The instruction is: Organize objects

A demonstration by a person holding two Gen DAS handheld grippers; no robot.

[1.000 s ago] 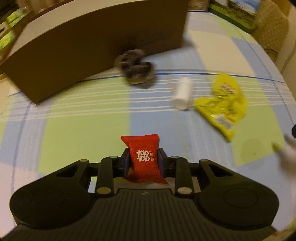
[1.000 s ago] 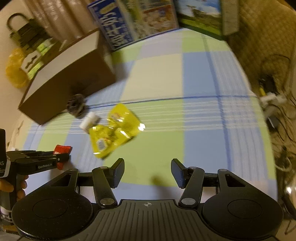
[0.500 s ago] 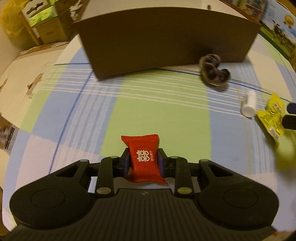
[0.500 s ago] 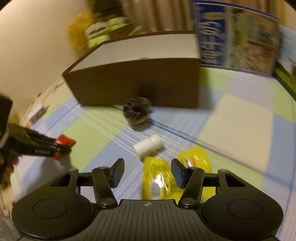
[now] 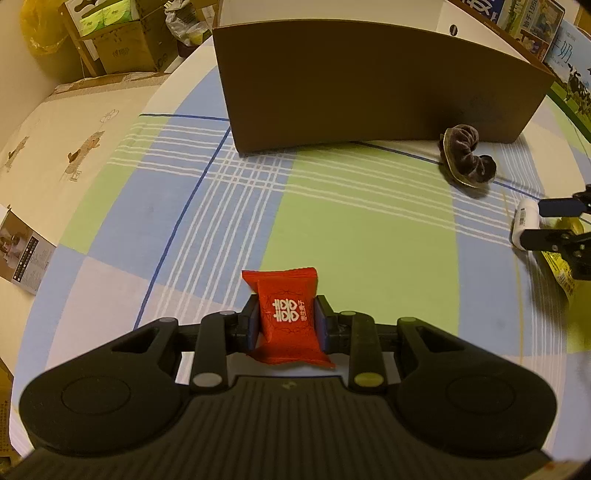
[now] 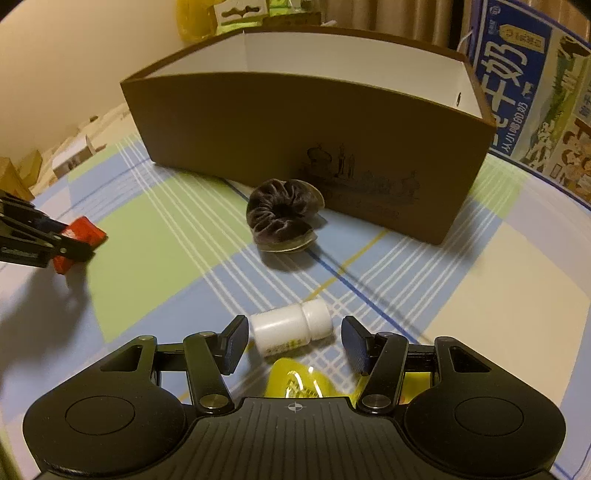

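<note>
My left gripper [image 5: 287, 321] is shut on a red candy packet [image 5: 286, 317], held above the checked tablecloth; the same packet [image 6: 79, 238] shows at the left of the right wrist view. My right gripper [image 6: 293, 341] is open, low over the cloth, with a small white bottle [image 6: 291, 326] lying on its side between its fingers, untouched. A yellow pouch [image 6: 303, 382] lies just under that gripper. A dark velvet scrunchie [image 6: 282, 214] rests in front of the brown cardboard box [image 6: 258, 122], which is open at the top. The left wrist view shows the scrunchie [image 5: 467, 157] and bottle [image 5: 524, 223] too.
Printed milk cartons [image 6: 535, 92] stand behind the box on the right. Cardboard boxes [image 5: 122, 48] and a yellow bag [image 5: 37, 26] sit beyond the table's far left edge. A wide stretch of tablecloth [image 5: 351, 221] lies between the two grippers.
The left gripper swung left and nearer the box, still holding the red packet. The right gripper came down and forward until the white bottle lay between its open fingers.
</note>
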